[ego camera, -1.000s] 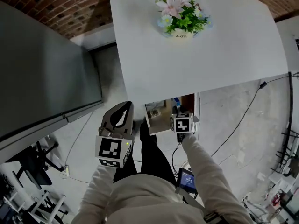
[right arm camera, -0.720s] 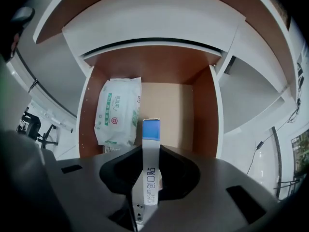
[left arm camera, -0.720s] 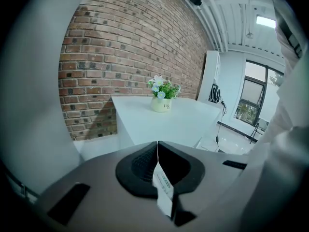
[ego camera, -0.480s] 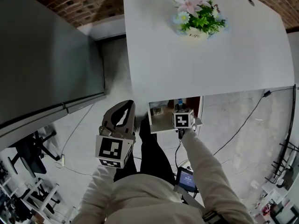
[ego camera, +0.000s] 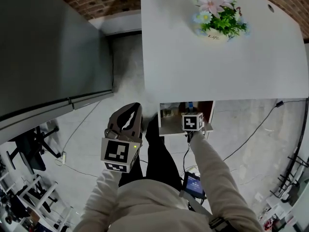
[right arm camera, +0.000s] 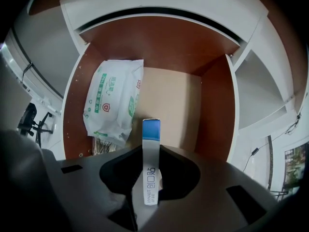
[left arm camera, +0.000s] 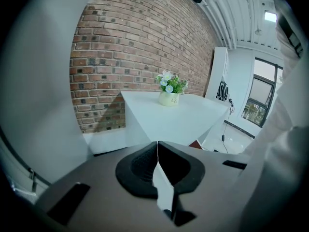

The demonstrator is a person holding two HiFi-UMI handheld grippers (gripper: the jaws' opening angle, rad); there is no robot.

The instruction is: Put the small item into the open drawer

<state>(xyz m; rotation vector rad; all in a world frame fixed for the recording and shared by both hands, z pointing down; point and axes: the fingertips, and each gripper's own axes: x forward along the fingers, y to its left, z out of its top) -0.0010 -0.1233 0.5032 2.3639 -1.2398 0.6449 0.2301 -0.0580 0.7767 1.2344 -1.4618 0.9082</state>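
Slim blue-tipped white box (right arm camera: 150, 161) edge-on in the right claw (right arm camera: 151, 149), above the open brown drawer (right arm camera: 215, 115)

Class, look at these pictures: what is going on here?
A person works two hand-held grippers at a white desk. The right gripper is shut on a slim box, holding it over the open drawer, which holds a pack of wipes. The box is not yet in. The left gripper is shut, empty, off to the side.

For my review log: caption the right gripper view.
Right gripper holds a slim box above the open drawer containing a wipes pack.
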